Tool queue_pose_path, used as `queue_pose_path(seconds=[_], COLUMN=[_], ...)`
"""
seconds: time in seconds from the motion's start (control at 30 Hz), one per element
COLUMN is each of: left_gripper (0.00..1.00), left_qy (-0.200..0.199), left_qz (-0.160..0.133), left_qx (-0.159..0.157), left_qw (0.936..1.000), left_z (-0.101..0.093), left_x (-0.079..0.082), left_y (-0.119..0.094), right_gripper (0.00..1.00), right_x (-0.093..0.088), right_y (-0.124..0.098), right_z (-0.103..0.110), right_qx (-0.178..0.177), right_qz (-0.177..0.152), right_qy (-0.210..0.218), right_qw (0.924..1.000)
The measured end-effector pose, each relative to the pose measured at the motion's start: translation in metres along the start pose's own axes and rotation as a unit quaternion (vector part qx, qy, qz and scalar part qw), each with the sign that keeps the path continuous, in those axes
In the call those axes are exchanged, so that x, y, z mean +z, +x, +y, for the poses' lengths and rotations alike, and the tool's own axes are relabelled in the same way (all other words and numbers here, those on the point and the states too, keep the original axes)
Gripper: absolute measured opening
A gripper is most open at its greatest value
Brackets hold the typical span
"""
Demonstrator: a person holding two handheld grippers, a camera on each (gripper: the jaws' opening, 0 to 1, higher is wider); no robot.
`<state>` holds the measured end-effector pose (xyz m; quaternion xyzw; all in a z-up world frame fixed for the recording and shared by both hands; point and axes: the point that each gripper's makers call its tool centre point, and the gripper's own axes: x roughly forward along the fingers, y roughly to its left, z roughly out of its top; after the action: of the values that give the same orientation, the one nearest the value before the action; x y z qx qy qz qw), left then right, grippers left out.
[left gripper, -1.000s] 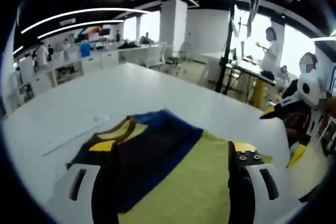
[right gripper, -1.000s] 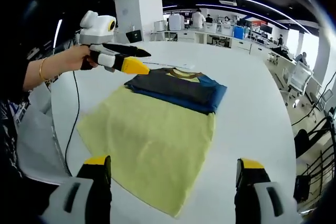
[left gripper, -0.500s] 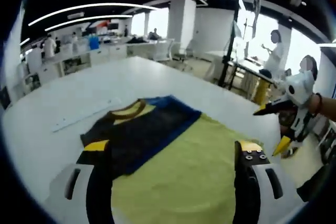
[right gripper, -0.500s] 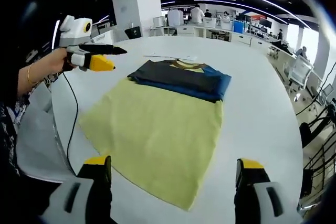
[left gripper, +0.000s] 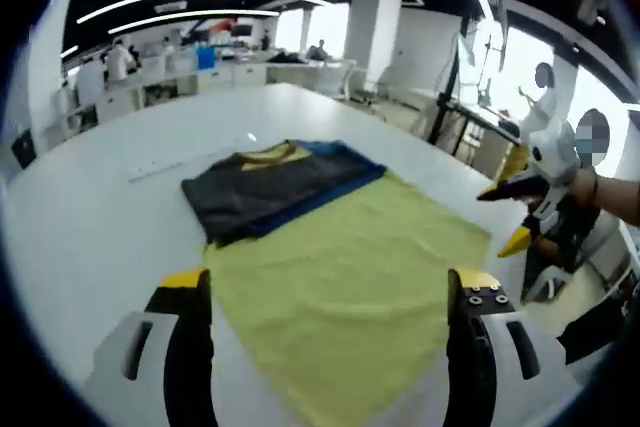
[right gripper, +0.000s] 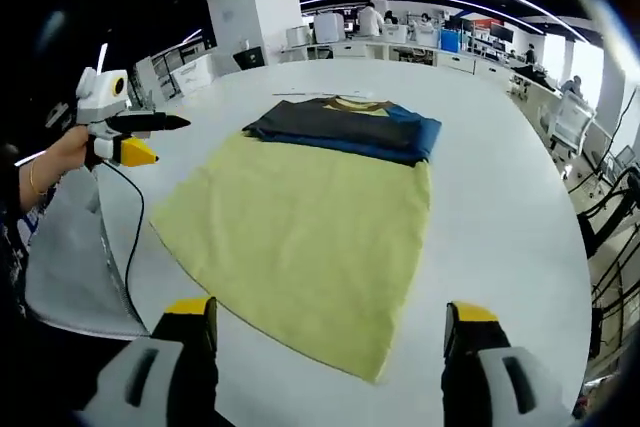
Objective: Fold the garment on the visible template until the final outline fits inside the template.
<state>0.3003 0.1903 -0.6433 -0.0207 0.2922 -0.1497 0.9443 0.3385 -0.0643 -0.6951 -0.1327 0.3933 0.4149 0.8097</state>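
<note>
Both my grippers are empty, jaws apart; the yellow towel-like template sheet (right gripper: pixel 300 237) lies ahead of my right gripper (right gripper: pixel 330 367), folded dark-grey-and-blue shirt (right gripper: pixel 345 132) at its far end; I'd check edges stay inside, left gripper (left gripper: pixel 330 347) too.

Folded dark garment (right gripper: pixel 338 128) on far end of yellow template (right gripper: pixel 300 237); left tool (right gripper: pixel 150 137) held off table's (right gripper: pixel 500 207) edge.

The cloth (right gripper: pixel 300 232) on my white table (right gripper: pixel 500 217) was light yellow. Beside it, the folded shirt (right gripper: pixel 345 129) was dark grey and blue, with a yellow neck. My jaws had yellow tips.
</note>
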Motion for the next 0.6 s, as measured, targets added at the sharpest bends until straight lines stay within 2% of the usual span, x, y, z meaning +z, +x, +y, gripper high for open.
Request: queue_pose_path(seconds=[0.07,0.17,0.4,0.53,0.6], left_gripper=[0.88,0.83,0.68,0.58,0.57], left_qy=[0.005,-0.006,-0.029,-0.061,-0.082], left_qz=[0.016,0.025,0.039,0.054,0.056], left_qx=[0.006,0.018,0.036,0.053,0.045], left_qw=[0.9998,0.9995,0.9982,0.9953,0.9941], left_z=[0.001,0.004,0.006,0.01,0.005], left_x=[-0.014,-0.029,-0.054,-0.071,-0.078], left_y=[-0.005,-0.01,-0.019,-0.025,-0.026], right_gripper=[0.91,0.87,0.74,0.65,0.57], right_x=[-0.003,-0.008,-0.016,-0.021,-0.024], right_y=[-0.001,-0.003,-0.006,-0.006,-0.006], right_z=[-0.001,-0.002,-0.004,-0.007,-0.009], right_qx=[-0.005,-0.007,-0.016,-0.026,-0.029], right_qz=[0.001,0.007,0.009,0.013,0.017], right_qy=[-0.001,0.008,0.014,0.016,0.02], right_qw=[1.0,0.9999,0.9997,0.9995,0.9992])
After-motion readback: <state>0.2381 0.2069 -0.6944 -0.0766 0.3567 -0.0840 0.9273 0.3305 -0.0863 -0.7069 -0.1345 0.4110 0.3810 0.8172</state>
